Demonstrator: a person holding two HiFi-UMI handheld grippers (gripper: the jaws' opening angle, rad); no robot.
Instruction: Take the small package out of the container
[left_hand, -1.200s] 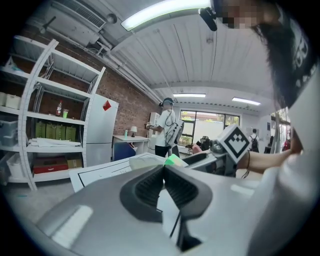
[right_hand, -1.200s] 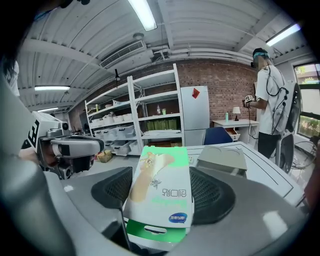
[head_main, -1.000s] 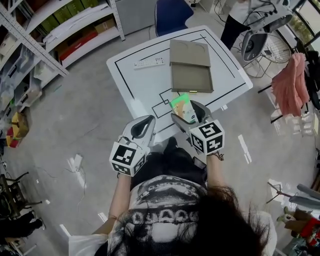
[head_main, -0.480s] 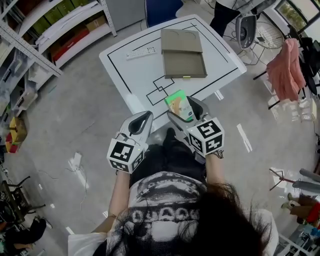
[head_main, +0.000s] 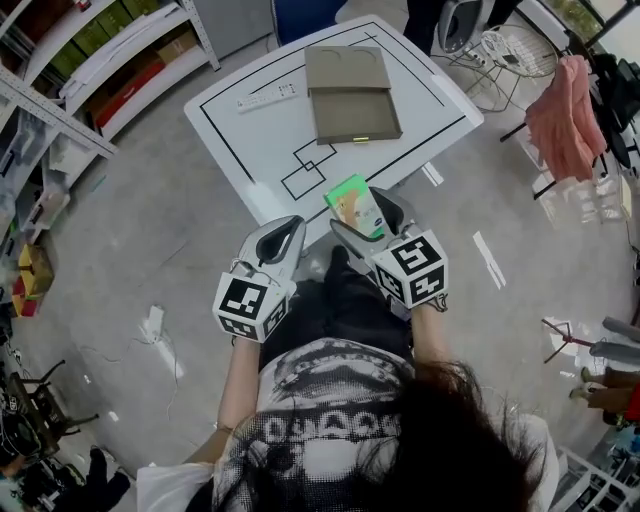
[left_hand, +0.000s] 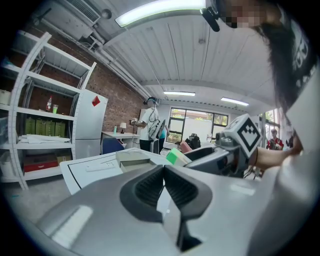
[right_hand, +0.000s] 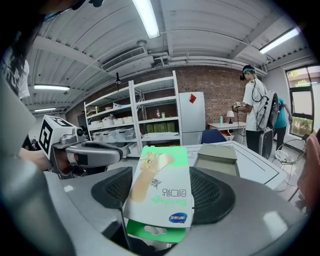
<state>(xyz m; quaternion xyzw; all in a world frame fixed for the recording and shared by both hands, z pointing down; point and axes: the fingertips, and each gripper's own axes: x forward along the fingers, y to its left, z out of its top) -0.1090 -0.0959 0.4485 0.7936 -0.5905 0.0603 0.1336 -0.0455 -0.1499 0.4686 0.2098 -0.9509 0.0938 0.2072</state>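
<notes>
The small package (right_hand: 160, 190) is out of the container (head_main: 352, 115). It sits pinched between the jaws of the right gripper (head_main: 365, 215), well clear of the container on the person's side, off the near edge of the table (head_main: 250, 140) the container rests on. The right gripper view shows the flat pack standing on end with a ribbed pad against each broad face, its print upside down and a green tab hanging below. Gripping the broad faces looks like a sensible choice: a thin, light card pack gives the pads plenty of surface that way and is unlikely to twist out.

The container lies flat with its lid (head_main: 346, 68) folded back on the far side, so the shallow tray is open from above. Nothing can be seen inside it from the head view.

The left gripper (head_main: 285, 232) is level with the right one, also well short of the container. Its jaws are pressed together on nothing, so it seems to be parked out of the way rather than helping.

By my reading the removal itself is done, and what remains is only to set the package down somewhere. The likely risk is a light pack slipping or tipping as the jaws let go.
</notes>
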